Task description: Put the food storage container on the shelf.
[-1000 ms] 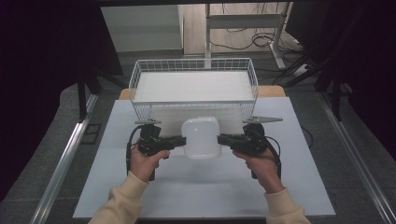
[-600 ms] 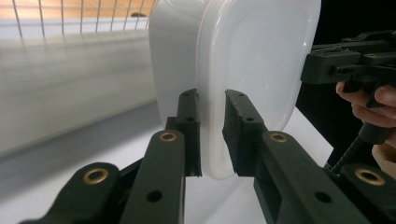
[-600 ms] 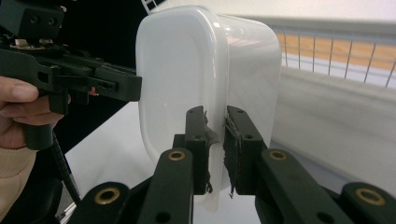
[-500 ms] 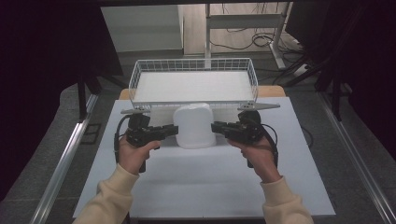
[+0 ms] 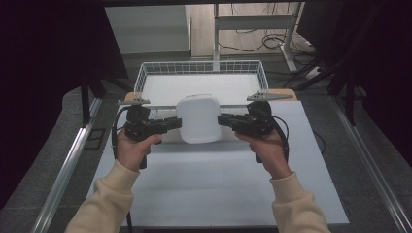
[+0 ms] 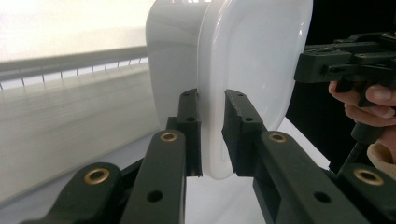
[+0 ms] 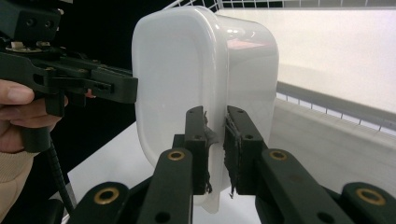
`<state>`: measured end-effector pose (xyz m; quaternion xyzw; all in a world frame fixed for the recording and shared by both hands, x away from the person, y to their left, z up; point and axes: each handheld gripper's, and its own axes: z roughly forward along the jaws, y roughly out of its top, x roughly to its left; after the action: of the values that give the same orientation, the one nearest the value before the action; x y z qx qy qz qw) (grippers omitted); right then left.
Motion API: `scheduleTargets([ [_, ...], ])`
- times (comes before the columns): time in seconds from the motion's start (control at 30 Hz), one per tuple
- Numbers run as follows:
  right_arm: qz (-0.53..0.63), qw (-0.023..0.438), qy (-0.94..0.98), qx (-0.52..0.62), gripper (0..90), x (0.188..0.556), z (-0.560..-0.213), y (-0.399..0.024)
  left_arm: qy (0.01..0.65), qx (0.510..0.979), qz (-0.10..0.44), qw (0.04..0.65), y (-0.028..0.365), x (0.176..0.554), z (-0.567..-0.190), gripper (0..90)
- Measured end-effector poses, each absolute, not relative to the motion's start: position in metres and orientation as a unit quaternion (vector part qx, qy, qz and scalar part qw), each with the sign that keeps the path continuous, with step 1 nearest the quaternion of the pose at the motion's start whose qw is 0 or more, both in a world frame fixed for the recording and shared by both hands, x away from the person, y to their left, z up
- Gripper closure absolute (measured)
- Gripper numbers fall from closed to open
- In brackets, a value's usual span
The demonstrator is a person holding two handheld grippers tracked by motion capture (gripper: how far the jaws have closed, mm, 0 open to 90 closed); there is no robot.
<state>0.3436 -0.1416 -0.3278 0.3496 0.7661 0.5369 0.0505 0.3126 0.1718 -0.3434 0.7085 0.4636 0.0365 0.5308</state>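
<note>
A white plastic container [image 5: 198,119] hangs in the air above the table, just in front of the wire basket [image 5: 200,71]. My left gripper [image 5: 178,124] is shut on its left rim and my right gripper [image 5: 221,120] is shut on its right rim. In the left gripper view the black jaws pinch the container [image 6: 233,70] rim, the left gripper [image 6: 212,135] closed around the thin edge. The right gripper view shows the same hold on the container [image 7: 201,70] from the other side, the right gripper [image 7: 215,149] clamped on the rim with worn pads.
The white wire basket with a pale floor stands at the back of the white table top [image 5: 214,189]. Metal rails [image 5: 63,170] run along both sides of the table. Cables and desk legs lie on the floor behind.
Both hands have risen and moved toward the basket, carrying the container between them; it now hangs higher, close to the basket's front wall.
</note>
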Motion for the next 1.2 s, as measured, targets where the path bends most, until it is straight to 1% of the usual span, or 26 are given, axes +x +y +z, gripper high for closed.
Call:
scheduleTargets([
  [0.23,0.542,0.053,0.763,0.348,79.9,0.349,-0.316,-0.141,0.458,0.713,0.051,0.529,0.173,0.317,-0.325,77.6],
  [0.47,0.547,0.060,0.759,0.350,79.8,0.361,-0.300,-0.137,0.457,0.717,0.065,0.522,0.175,0.332,-0.304,77.6],
  [0.67,0.544,0.055,0.759,0.354,79.8,0.382,-0.288,-0.131,0.462,0.713,0.052,0.524,0.182,0.354,-0.294,77.6],
  [0.93,0.543,0.039,0.752,0.372,79.7,0.409,-0.278,-0.126,0.463,0.716,0.053,0.520,0.184,0.381,-0.281,77.6],
  [1.17,0.526,0.040,0.754,0.390,79.1,0.425,-0.276,-0.125,0.475,0.713,0.035,0.516,0.183,0.404,-0.285,77.4],
  [1.2,0.521,0.034,0.753,0.402,78.9,0.432,-0.278,-0.126,0.478,0.711,0.029,0.514,0.182,0.408,-0.288,77.3],
])
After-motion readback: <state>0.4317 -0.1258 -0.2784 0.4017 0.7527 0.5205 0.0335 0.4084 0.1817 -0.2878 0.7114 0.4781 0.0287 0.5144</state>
